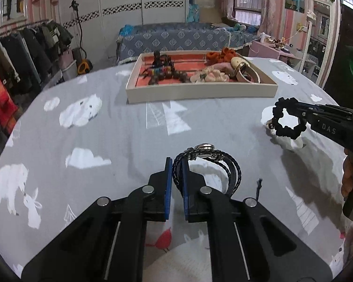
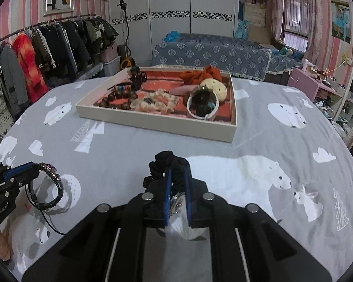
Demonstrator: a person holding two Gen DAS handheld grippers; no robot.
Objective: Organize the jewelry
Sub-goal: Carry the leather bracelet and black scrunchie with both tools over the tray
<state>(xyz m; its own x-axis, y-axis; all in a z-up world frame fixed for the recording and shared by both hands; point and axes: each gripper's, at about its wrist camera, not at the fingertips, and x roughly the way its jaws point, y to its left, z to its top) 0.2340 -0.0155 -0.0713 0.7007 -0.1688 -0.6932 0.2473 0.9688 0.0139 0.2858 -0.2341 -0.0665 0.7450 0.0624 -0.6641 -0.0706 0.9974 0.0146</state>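
A: Left wrist view: your left gripper (image 1: 176,164) is pinching the braided bracelet (image 1: 206,164) above the bedspread (image 1: 120,127), short of the tray (image 1: 200,91).

B: Right wrist view: your right gripper (image 2: 178,176) is clamping the black scrunchie (image 2: 169,166). Tray looking mostly filled; these two are remaining.

One tray (image 2: 153,123) – one bracelet (image 1: 207,162), one scrunchie (image 1: 287,119).
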